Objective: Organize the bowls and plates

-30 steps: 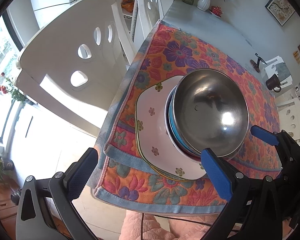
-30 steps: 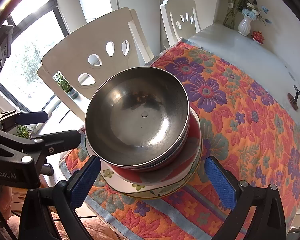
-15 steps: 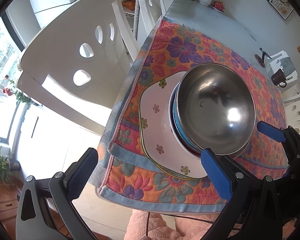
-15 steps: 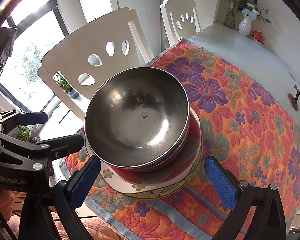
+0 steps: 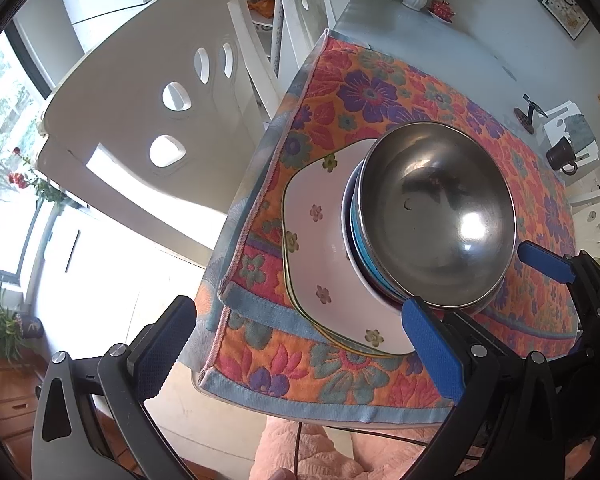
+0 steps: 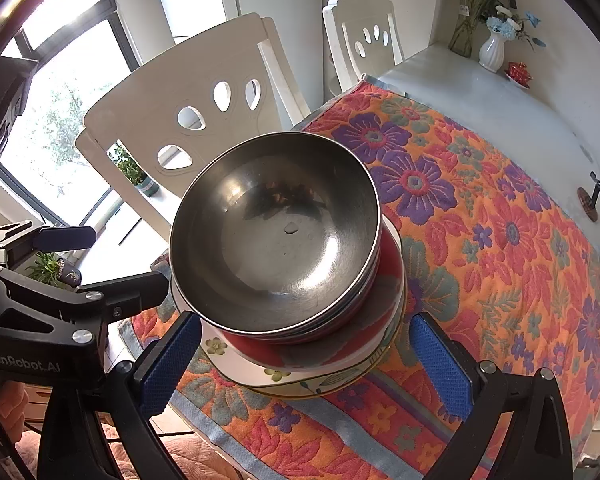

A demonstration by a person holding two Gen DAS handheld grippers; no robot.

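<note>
While I held both grippers spread and empty, the steel bowl sat centered ahead of the right gripper, the nearer one.

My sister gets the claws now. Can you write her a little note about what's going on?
Left claw: open, holding nothing, beside the stack near the table corner.
Right claw: open, holding nothing, in front of the stack.
Stack: steel bowl on top, red bowl under it, flowered plate at the bottom, all on the floral cloth.
Done: dishes look stacked.
Left: probably nothing, or moving the stack.
</note>
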